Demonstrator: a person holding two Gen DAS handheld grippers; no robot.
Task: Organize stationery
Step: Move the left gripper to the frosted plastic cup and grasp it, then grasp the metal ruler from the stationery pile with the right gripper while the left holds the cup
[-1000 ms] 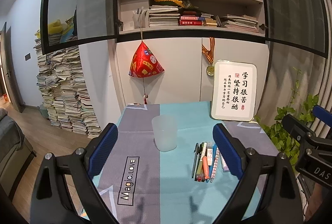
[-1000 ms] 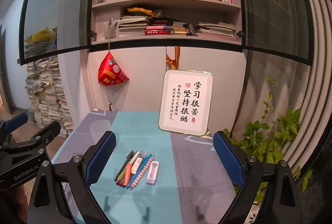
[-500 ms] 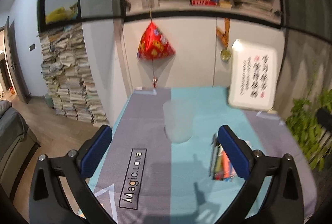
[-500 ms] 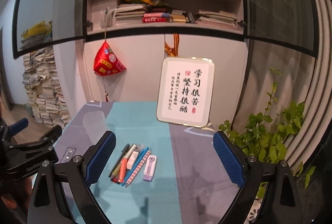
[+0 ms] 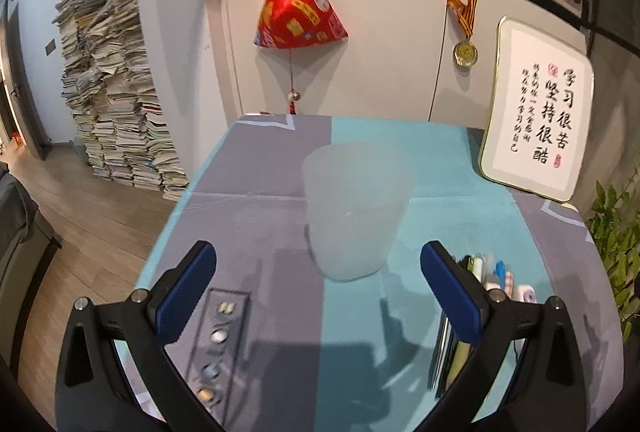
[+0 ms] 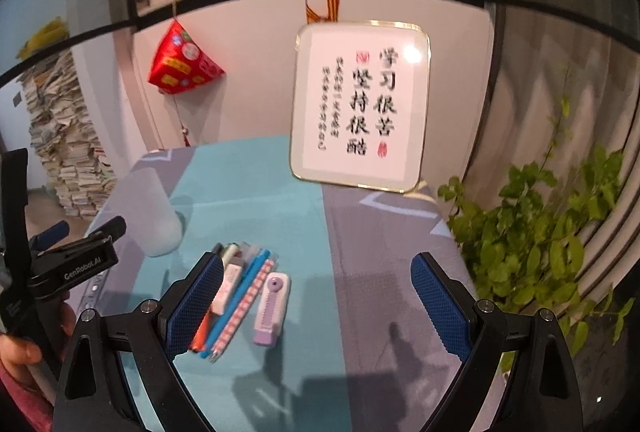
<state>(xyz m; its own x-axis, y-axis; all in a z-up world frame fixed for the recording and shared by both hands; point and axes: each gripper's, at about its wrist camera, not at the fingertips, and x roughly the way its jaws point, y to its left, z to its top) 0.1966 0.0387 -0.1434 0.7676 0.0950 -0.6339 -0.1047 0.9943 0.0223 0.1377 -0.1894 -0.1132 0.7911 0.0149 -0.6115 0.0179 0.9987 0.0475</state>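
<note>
A frosted translucent cup [image 5: 356, 211] stands upright on the teal and grey tablecloth [image 5: 280, 171]. My left gripper [image 5: 320, 292] is open and empty, just short of the cup, which sits centred ahead of its jaws. A row of pens [image 6: 236, 296] and a lilac correction tape [image 6: 272, 306] lie on the cloth right of the cup [image 6: 154, 216]. My right gripper [image 6: 316, 308] is open and empty, low over the cloth, with its left finger over the pens. The pens also show behind the right finger in the left wrist view [image 5: 476, 272].
A framed calligraphy board [image 6: 360, 103] leans at the back right of the table. A green plant [image 6: 540, 232] stands off the right edge. A red hanging ornament [image 5: 298, 11] and a medal [image 5: 465, 51] hang on the cabinet behind. Stacked papers [image 5: 112, 91] stand on the floor left.
Both grippers have moved forward and down toward the table. The cup now looms larger between the left jaws, and the pens sit closer under the right gripper. Both stay open.
</note>
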